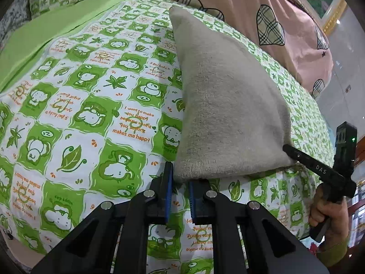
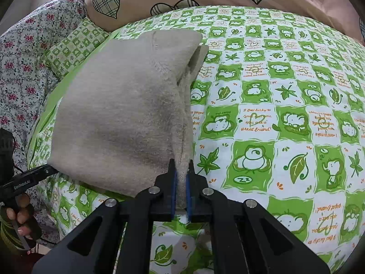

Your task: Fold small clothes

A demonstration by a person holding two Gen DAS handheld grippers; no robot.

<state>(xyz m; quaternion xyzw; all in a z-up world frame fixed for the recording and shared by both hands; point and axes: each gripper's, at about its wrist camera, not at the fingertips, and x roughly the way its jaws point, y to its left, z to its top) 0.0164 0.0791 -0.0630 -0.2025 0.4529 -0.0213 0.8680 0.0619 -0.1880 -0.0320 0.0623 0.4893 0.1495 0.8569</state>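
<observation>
Grey knit garment (image 1: 223,105) fills the left wrist view, lying folded on the green-and-white cartoon bedsheet (image 1: 91,105), its near edge lifted just clear of the sheet. Left gripper (image 1: 179,194) sits at the garment's near-left corner, blue pads (image 1: 168,196) drawn close together with a narrow gap showing; the corner hangs right at the tips, but whether cloth is actually pinched there I cannot tell from this angle. Over on the right of this view, the right gripper (image 1: 288,149) bites the other near corner, a hand (image 1: 328,217) on its handle. A pink heart-print quilt (image 1: 285,22) is heaped beyond.

Switch to the right wrist view, and it's clearer: the right gripper (image 2: 181,178) is clamped tight on a bunched ridge of the garment (image 2: 123,114), cloth squeezed between the blue pads (image 2: 174,189). The left gripper (image 2: 49,170) reaches the far-left corner, hand (image 2: 20,214) below it. A floral cover (image 2: 22,68) lies off to the left.

Looks like a two-corner lift for the next fold. To do it well: confirm the left grip before raising, keep both corners level and taut, carry the edge straight over to meet the far edge squarely, then lay it down flat without dragging the layers underneath.
</observation>
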